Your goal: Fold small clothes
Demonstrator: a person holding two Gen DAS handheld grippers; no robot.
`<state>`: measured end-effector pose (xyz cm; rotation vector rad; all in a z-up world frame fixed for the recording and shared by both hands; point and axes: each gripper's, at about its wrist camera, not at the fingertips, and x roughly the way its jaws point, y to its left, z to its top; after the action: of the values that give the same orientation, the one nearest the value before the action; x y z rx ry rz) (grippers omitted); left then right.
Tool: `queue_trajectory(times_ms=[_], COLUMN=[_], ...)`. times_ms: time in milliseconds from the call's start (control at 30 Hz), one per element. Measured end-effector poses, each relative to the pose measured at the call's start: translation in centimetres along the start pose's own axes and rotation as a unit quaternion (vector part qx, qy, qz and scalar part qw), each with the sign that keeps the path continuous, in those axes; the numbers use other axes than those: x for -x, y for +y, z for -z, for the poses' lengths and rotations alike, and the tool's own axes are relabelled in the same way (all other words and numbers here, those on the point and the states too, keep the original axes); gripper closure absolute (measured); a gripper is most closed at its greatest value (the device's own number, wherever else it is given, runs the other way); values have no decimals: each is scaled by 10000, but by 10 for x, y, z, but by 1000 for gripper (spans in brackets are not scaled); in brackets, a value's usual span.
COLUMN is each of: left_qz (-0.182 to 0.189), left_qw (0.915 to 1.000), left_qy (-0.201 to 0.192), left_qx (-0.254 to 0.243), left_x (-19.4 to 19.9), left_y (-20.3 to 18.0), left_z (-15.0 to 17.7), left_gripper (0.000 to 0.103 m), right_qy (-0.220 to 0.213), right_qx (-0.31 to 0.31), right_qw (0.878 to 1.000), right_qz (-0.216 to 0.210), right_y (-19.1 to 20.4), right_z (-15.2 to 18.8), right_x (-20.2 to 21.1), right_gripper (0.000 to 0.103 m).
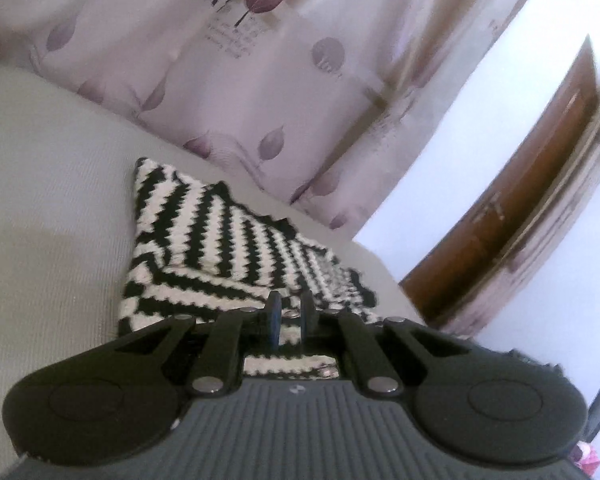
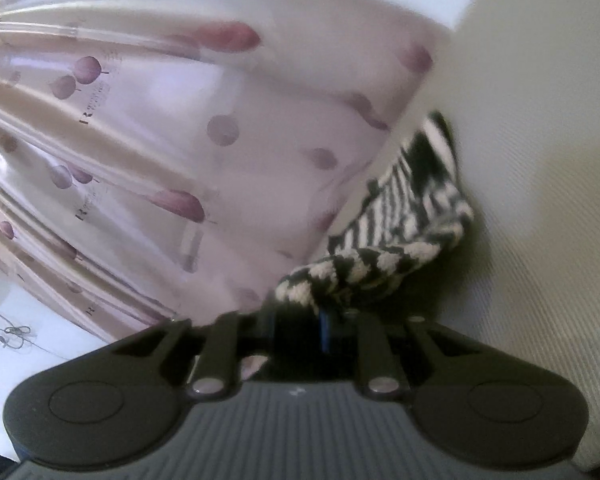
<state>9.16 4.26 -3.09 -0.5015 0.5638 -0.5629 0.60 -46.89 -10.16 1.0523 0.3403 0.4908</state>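
Observation:
A black-and-white striped knit cloth (image 1: 220, 232) lies on a pale grey bed surface (image 1: 52, 200), and its near edge rises to my left gripper (image 1: 291, 314). That gripper's two fingers stand close together, shut on the cloth's edge. In the right wrist view the same striped cloth (image 2: 404, 216) hangs bunched from my right gripper (image 2: 300, 312), which is shut on a thick fold of it. There the cloth is lifted off the pale surface (image 2: 540, 160) and casts a dark shadow beneath. The pads of both grippers are hidden by fabric.
A pale curtain with purple leaf prints (image 1: 220, 80) hangs right behind the bed, and it fills the left of the right wrist view (image 2: 160, 140). A brown wooden door frame (image 1: 520, 200) and a white wall (image 1: 440, 140) stand to the right.

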Motion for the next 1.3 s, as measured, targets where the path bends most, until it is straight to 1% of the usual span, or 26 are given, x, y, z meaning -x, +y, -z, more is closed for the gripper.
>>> queue_trajectory(times_ms=[67, 100, 133, 167, 200, 233, 267, 333, 400, 433, 467, 533, 567, 600, 633, 667, 700, 733, 767, 800, 833, 867, 1000, 1167, 1300], left_qz=[-55, -243, -471, -588, -581, -594, -580, -508, -315, -189, -90, 44, 199, 237, 241, 240, 204, 304, 259, 203, 211, 310, 379, 491, 530], left_qw=[9998, 9994, 9985, 9973, 9960, 9938, 9912, 9858, 9805, 9827, 9830, 9827, 9815, 9819, 9817, 9795, 9754, 9761, 9784, 9811, 9830, 9841, 9899, 9922, 9927], left_qy=[153, 223, 276, 411, 578, 696, 857, 1252, 1551, 1451, 1447, 1344, 1319, 1293, 1330, 1446, 1621, 1472, 1390, 1282, 1163, 1021, 665, 321, 31], left_qx=[95, 100, 84, 136, 361, 631, 820, 995, 1163, 1133, 1123, 1276, 1374, 1361, 1341, 1380, 1477, 1567, 1506, 1438, 1406, 1420, 1189, 1102, 1081], left_x=[7, 12, 15, 18, 22, 24, 24, 18, 8, 9, 5, -2, -8, -12, -19, -26, -37, -39, -39, -37, -34, -29, -15, -8, -15], left_y=[8, 15, 20, 27, 38, 47, 54, 63, 69, 68, 66, 69, 72, 70, 70, 72, 75, 78, 75, 70, 65, 61, 41, 25, 14], left_z=[3, 5, 8, 11, 16, 23, 29, 37, 48, 53, 54, 57, 56, 56, 56, 59, 68, 72, 73, 72, 70, 68, 51, 29, 9], left_gripper=[96, 90, 68, 49, 13, 1, 2, 1, 0, 1, 1, 3, 3, 10, 42, 67, 90, 87, 88, 91, 91, 91, 91, 91, 91], right_qy=[8, 38, 61, 88, 107, 115, 118, 99, 74, 74, 73, 82, 92, 102, 104, 106, 116, 125, 132, 135, 140, 143, 130, 34, -41], right_qx=[21, 23, 44, 55, 6, -45, -87, -156, -194, -173, -154, -174, -189, -208, -234, -249, -253, -269, -294, -297, -280, -271, -219, -213, -215], right_qw=[10000, 10000, 9999, 9999, 9998, 9998, 9997, 9995, 9994, 9995, 9995, 9995, 9995, 9995, 9995, 9994, 9994, 9994, 9993, 9993, 9993, 9992, 9995, 9998, 9998], right_qz=[37, 43, 73, 131, 150, 168, 217, 264, 268, 262, 259, 232, 223, 217, 211, 197, 189, 191, 196, 205, 227, 265, 175, 20, -36], right_y=[1, 0, -2, -5, -8, -11, -15, -19, -21, -21, -20, -20, -20, -19, -20, -20, -20, -21, -22, -22, -23, -23, -21, -16, -12], right_z=[-2, -1, 2, 5, 8, 10, 12, 15, 16, 16, 17, 19, 19, 20, 20, 21, 22, 23, 23, 24, 24, 24, 21, 16, 6], right_x=[-4, -4, -2, -1, 1, 2, 4, 7, 10, 11, 11, 11, 10, 8, 8, 7, 7, 6, 5, 5, 5, 6, 8, 9, 3], right_gripper=[84, 84, 84, 84, 84, 84, 84, 84, 84, 84, 84, 84, 84, 84, 84, 84, 84, 84, 84, 84, 84, 84, 84, 84, 84])
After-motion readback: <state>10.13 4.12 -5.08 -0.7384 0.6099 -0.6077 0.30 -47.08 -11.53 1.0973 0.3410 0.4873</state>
